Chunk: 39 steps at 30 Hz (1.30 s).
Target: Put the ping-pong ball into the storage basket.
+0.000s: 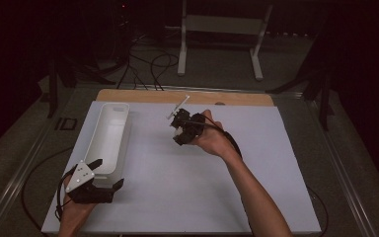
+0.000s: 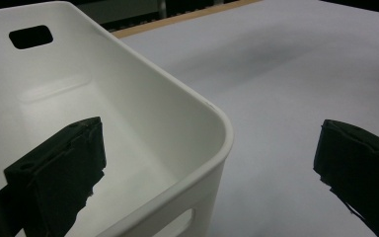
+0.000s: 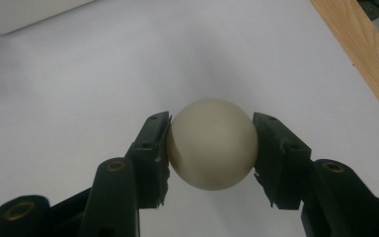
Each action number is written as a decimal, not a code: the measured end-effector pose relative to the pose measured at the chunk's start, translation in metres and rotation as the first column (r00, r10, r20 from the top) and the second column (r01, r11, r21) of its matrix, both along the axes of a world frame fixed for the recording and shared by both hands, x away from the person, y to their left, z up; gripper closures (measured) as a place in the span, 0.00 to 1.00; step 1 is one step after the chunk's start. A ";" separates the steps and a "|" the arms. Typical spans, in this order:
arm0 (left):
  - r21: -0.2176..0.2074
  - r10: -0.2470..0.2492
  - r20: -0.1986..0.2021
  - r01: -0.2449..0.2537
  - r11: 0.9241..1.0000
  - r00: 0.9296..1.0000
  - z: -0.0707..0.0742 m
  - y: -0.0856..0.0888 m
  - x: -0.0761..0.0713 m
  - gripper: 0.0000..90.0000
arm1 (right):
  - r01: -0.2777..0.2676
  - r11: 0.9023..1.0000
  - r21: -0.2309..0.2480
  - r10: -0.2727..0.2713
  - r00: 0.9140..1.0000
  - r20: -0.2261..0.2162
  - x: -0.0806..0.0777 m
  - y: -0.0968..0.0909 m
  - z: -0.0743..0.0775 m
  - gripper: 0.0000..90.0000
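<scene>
The right gripper is pinching a cream ball between its jaws, one pad pressing on each side of it, so the ball is sitting squarely in the gap, its middle level with the pads, bulging out a little beyond their tips. In the high view this gripper is being held by the right hand above the middle of the white table, toward its far edge, and the ball itself is hidden there behind the black body. The relation that matters for the coming move is sideways: the white bin is lying well apart to the left of the held ball, its long axis running from the near side of the table to the far side, its open top facing up. Judging from this, the ball is probably heading for the bin, and the right hand would have to carry it leftward across bare table to get over the rim. The left gripper is much nearer the bin, waiting at its near end with jaws spread wide and nothing between the pads; in its own view one jaw is hanging over the bin's inside and the other over the table outside, straddling the near corner of the wall without touching it, as far as can be told.
</scene>
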<state>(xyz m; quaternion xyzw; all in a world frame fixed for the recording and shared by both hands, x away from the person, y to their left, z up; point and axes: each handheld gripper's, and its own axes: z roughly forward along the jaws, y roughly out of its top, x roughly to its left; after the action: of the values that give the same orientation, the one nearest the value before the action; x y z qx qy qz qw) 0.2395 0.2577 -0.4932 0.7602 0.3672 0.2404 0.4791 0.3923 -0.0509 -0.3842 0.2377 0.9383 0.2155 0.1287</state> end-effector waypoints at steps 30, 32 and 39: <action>0.004 -0.002 -0.001 0.002 1.000 1.000 0.000 0.000 0.000 0.00 | -0.033 0.999 0.003 0.032 0.999 0.019 0.000 0.020 0.014 0.56; 0.005 -0.002 0.000 0.002 1.000 1.000 0.000 0.000 0.000 0.00 | -0.032 0.999 0.005 0.032 0.999 0.016 0.000 0.021 0.015 0.56; 0.003 -0.001 0.000 0.001 1.000 1.000 0.000 0.000 0.000 0.00 | -0.037 0.999 0.004 0.037 0.999 0.018 0.000 0.025 0.017 0.56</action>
<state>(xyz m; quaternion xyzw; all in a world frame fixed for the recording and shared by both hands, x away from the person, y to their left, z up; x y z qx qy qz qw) 0.2397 0.2577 -0.4934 0.7611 0.3662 0.2407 0.4783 0.3925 -0.0263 -0.3677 0.2185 0.9410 0.2219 0.1324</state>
